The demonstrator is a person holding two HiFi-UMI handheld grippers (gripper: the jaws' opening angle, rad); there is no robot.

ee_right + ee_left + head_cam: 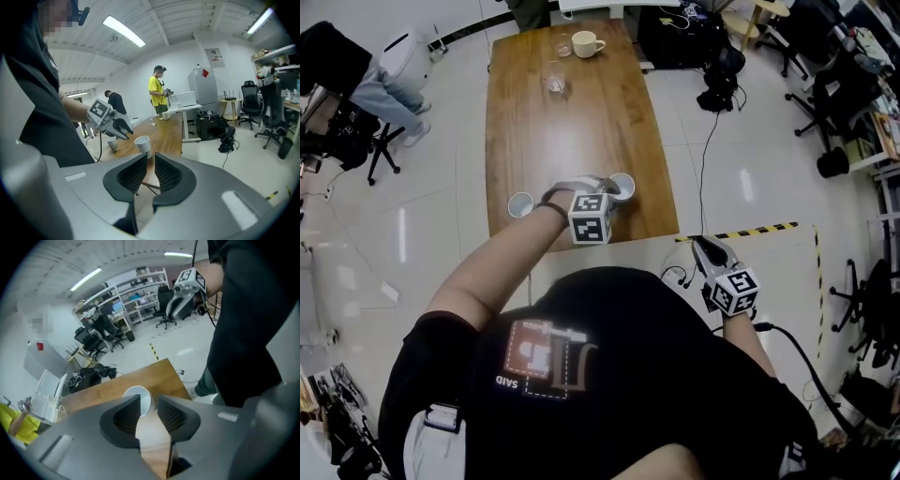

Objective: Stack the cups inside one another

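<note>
Two white paper cups stand near the front edge of the wooden table (pixel 572 131). One cup (pixel 622 185) (pixel 140 398) (pixel 142 143) stands just past my left gripper's tips, to their right in the head view. The other cup (pixel 518 204) (pixel 111 143) stands at the table's left edge. My left gripper (pixel 598 186) (pixel 149 401) (pixel 126 132) hangs over the front edge, pointing steeply down; its jaws are open with nothing between them. My right gripper (pixel 703 246) (pixel 149 161) (pixel 174 310) is off the table to the right, over the floor; a narrow gap shows between its empty jaws.
A cream mug (pixel 586 43) and two glasses (pixel 554 81) (pixel 563 45) stand at the table's far end. A seated person (pixel 389 70) is at the far left, office chairs (pixel 834 103) at the right. Yellow-black tape (pixel 759 230) marks the floor by my right gripper.
</note>
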